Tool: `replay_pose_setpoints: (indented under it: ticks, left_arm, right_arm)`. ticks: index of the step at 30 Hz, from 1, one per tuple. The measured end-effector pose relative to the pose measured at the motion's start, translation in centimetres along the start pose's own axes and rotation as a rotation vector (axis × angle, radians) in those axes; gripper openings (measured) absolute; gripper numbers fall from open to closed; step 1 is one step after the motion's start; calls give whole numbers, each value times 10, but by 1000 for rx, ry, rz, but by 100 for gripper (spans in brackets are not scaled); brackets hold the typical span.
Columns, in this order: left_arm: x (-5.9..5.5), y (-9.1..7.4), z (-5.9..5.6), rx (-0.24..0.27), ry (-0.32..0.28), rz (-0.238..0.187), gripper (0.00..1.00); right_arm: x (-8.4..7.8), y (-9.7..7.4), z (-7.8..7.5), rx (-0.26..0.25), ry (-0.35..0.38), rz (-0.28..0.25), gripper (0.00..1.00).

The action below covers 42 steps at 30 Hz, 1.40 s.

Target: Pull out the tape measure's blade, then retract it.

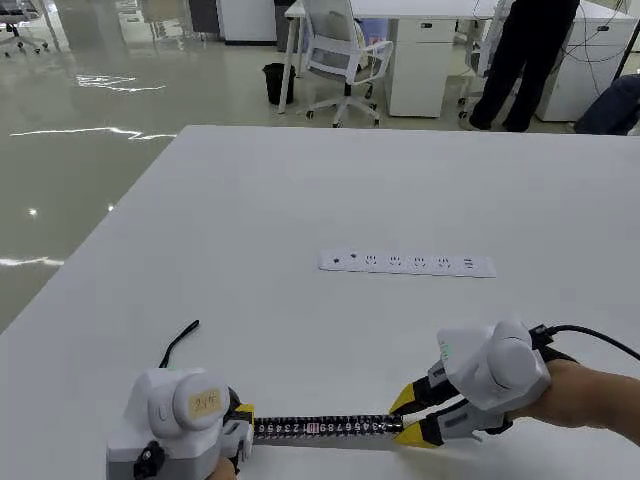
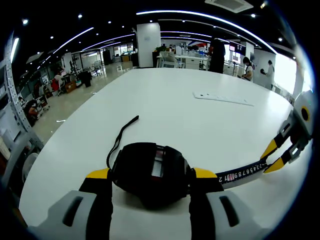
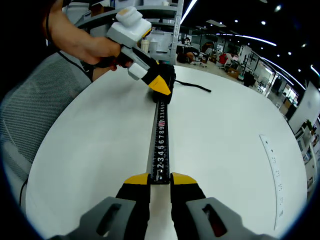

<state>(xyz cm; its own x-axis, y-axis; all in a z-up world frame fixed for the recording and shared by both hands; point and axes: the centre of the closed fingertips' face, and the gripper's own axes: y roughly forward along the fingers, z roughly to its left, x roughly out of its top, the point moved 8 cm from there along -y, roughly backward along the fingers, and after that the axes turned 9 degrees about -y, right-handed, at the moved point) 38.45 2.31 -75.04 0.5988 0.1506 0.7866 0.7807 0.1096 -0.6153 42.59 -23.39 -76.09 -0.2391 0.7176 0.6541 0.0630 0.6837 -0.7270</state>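
Note:
A black tape measure case (image 2: 150, 172) rests on the white table (image 1: 300, 200), and my left gripper (image 2: 152, 176) is shut on its sides. The numbered blade (image 1: 325, 428) lies pulled out flat along the table toward the right. My right gripper (image 3: 160, 179) is shut on the blade's free end. In the head view the left gripper (image 1: 240, 425) is at the bottom left and the right gripper (image 1: 407, 415) at the bottom right, a short blade length apart. The case's black wrist strap (image 2: 120, 137) trails on the table behind it.
A white power strip (image 1: 406, 263) lies mid-table beyond the grippers. The table's left edge drops to a glossy floor. An office chair (image 1: 345, 55), a black bin (image 1: 275, 82), desks and a standing person (image 1: 525, 60) are far behind.

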Motion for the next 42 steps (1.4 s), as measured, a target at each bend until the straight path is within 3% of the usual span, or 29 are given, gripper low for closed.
replay_pose_setpoints:
  ticks: [42]
  left_arm:
    - [-1,0,0,2,12,3,58]
  right_arm:
    - [12,17,-3,1,3,-1,14]
